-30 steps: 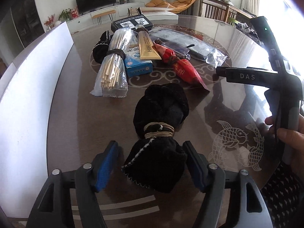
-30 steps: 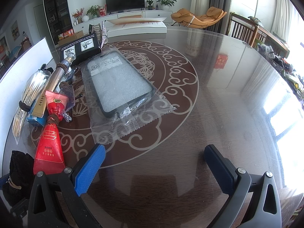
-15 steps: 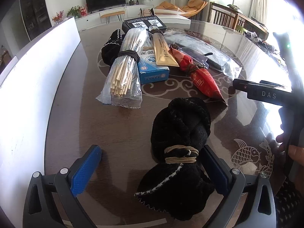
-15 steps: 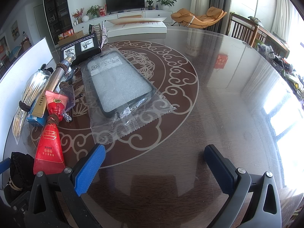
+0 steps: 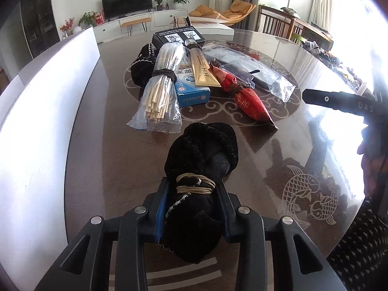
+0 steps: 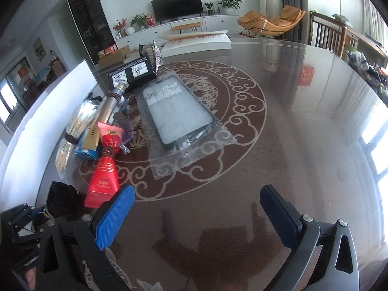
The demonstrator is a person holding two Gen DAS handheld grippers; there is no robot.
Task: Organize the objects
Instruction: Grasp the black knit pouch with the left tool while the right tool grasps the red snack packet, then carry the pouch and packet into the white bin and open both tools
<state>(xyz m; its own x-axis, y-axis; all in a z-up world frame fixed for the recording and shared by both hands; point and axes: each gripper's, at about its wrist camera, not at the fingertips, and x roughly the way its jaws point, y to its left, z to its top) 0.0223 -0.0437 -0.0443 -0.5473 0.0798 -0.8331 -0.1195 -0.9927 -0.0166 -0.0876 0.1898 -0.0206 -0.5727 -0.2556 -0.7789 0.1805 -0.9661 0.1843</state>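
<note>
Since half a sec ago my left gripper (image 5: pixel 194 208) has swung from wide apart to clamped: jaws have just been closing and now press both sides of the black fuzzy cloth bundle tied w/ tan cord (image 5: pixel 198 169), just below the cord.

Left wrist view: bundle lies on the dark glossy round table w/ pale scroll inlay (image 5: pixel 97 157), nearest me. Just beyond it, the clear bag of wooden skewers w/ a dark band (image 5: pixel 160 89); right of that a blue carton (image 5: pixel 191 92) w/ a gold flat packet (image 5: pixel 202 72) resting on top; then the red foil pouch tied at the neck (image 5: pixel 249 101). Second black fuzzy bundle (image 5: pixel 143 65) behind the skewers; black printed box (image 5: pixel 178 37) at the far end. White board (image 5: pixel 36 121) runs along the left side. My right hand (image 5: pixel 371 167) holds its tool at the frame's right edge.

Right wrist view: right gripper (image 6: pixel 196 215) hangs wide apart over bare table, nothing between the blue pads (image 6: pixel 114 218). Ahead, clear bag holding a grey foam slab in a dark frame (image 6: pixel 179 114). Red pouch sits near the left pad.
</note>
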